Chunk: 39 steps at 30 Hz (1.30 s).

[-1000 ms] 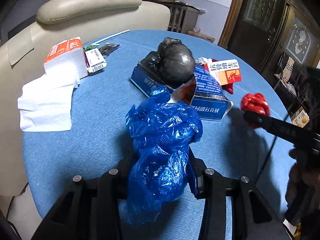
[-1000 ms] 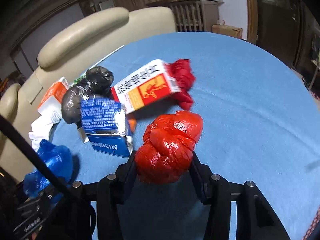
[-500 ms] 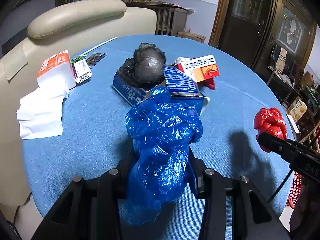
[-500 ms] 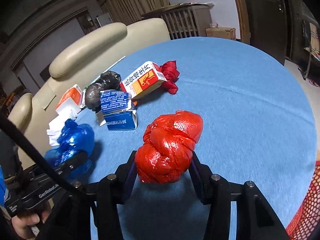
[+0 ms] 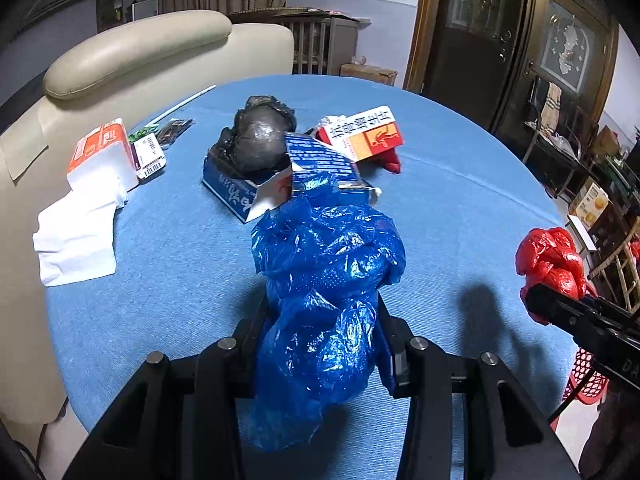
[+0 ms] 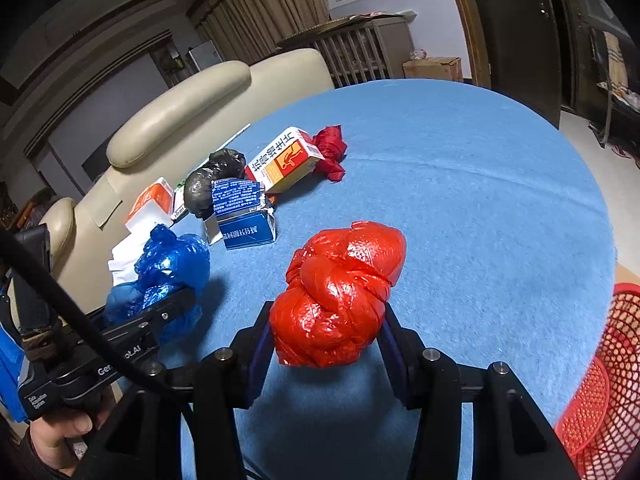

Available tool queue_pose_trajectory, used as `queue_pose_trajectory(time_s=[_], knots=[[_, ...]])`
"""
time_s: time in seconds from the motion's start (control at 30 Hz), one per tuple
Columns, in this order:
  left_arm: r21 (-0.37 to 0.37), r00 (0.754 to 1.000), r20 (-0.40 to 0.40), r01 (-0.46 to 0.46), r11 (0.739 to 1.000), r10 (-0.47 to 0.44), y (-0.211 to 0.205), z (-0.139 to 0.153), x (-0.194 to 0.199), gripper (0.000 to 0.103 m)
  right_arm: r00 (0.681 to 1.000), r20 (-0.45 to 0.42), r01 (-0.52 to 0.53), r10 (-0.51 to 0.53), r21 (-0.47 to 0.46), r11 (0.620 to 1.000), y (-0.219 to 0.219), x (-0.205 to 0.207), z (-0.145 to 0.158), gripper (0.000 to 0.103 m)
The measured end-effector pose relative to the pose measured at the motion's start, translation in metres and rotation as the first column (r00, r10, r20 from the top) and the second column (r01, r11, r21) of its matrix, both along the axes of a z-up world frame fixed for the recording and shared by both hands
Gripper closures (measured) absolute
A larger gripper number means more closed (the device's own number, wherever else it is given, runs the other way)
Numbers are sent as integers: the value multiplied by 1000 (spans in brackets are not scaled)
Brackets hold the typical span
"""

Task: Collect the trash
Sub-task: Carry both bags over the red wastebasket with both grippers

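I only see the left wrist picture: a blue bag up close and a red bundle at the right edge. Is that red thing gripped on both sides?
Observer: Yes. In the right wrist view the red bag sits between both jaws of the right gripper, pressed on each side.
Operator: Where might it go?
Observer: Probably a red mesh basket. That view shows its open mesh wall low beside the edge of the table.
Operator: Who holds the tool with my blue bag?
Observer: A bare hand wraps the handle of the left gripper, which is clamped on the blue bag.
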<state>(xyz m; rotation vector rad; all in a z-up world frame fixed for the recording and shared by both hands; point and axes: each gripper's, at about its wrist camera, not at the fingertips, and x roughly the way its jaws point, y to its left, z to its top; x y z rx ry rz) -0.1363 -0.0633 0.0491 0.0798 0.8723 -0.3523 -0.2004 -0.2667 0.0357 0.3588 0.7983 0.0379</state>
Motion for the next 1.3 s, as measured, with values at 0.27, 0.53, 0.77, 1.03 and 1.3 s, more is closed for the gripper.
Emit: queue_pose_trajectory(time_s=[0.27,0.53,0.77,1.03,1.3], knots=[[13,1000,25,13,1000,-14,-7,10,-13,58,1000,24,8,-8,-10,1000,0,-20,7,51],[17,997,32,70,997,-70,-24,14,-25,58,997,35,75,-75,-1,997,-21,-45,9,51],[37,988,42,147,988,-149,-54,15,-33,58,982,38,186,-186,18,982,-57,-79,8,51],[56,951,55,301,952,-304,-113,22,-53,58,924,23,382,-383,20,924,-130,-129,-1,51],[65,877,67,473,879,-476,-186,30,-80,58,856,-37,516,-516,-7,856,-188,-167,-25,51]])
